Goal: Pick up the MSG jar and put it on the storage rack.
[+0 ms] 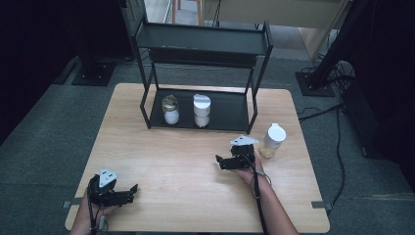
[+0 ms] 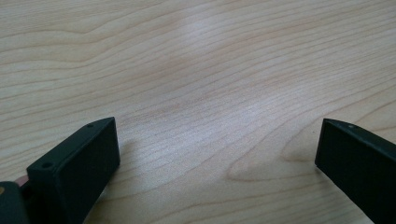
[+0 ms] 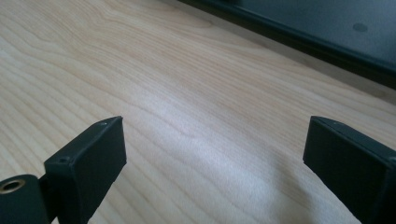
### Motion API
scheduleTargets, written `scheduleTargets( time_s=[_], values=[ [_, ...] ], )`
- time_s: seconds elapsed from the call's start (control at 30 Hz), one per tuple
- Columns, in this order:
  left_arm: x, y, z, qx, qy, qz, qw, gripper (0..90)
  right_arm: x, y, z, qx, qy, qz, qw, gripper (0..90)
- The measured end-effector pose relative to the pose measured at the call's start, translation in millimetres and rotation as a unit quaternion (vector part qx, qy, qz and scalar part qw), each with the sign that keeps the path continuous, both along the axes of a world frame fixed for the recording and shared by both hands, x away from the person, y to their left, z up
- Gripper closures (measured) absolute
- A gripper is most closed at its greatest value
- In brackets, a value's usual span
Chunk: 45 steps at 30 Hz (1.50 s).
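Note:
My left gripper [image 1: 131, 194] rests low over the near left corner of the wooden table [image 1: 186, 196], jaws pointing right. In the left gripper view it [image 2: 217, 135] stands open, with bare wood between the jaws. My right gripper [image 1: 220, 162] sits right of the table's middle, jaws pointing left. In the right gripper view it [image 3: 215, 128] is open and holds nothing. Just to its right stands a white-capped bottle [image 1: 272, 140] of pale yellow contents, apart from it.
A black two-tier shelf [image 1: 230, 110] stands at the back of the table; its base edge [image 3: 327, 42] crosses the right gripper view's upper right. Its lower tier holds a gold-lidded jar [image 1: 170, 108] and a white-lidded jar [image 1: 201, 110]. Cables and stand bases lie on the floor at right.

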<state>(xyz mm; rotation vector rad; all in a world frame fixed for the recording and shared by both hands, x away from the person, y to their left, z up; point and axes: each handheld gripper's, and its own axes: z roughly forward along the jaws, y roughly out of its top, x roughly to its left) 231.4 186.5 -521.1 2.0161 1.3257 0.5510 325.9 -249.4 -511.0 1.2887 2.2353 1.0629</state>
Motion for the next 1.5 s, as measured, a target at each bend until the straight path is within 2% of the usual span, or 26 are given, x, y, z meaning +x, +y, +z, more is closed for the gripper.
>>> scheduleTargets(
  time_s=[0.5, 0.63, 0.97, 1.23, 1.5],
  values=[
    [-0.1, -0.2, -0.1, 0.001, 0.0, 0.0, 1.0, 0.0, -6.9, -15.1, -3.2, 0.015, 0.045, -0.011, 0.9988, 7.2],
    [-0.1, -0.2, -0.1, 0.001, 0.0, 0.0, 1.0, 0.0, -9.2, -16.4, -3.5, 0.013, 0.048, -0.011, 0.9987, 7.3],
    [0.0, -0.3, -0.2, 0.001, -0.001, 0.0, 1.0, 0.0, -19.9, -21.8, -2.1, 0.007, 0.023, -0.003, 0.9997, 7.2],
    [0.0, -0.5, -0.1, 0.003, 0.0, 0.0, 1.0, 0.0, -33.0, -36.7, -1.1, 0.015, 0.005, 0.004, 0.9999, 7.2],
    [0.0, -0.8, -0.2, 0.005, 0.0, 0.0, 1.0, 0.0, -44.3, -53.1, -1.0, 0.016, 0.002, 0.001, 0.9999, 7.2]
  ],
)
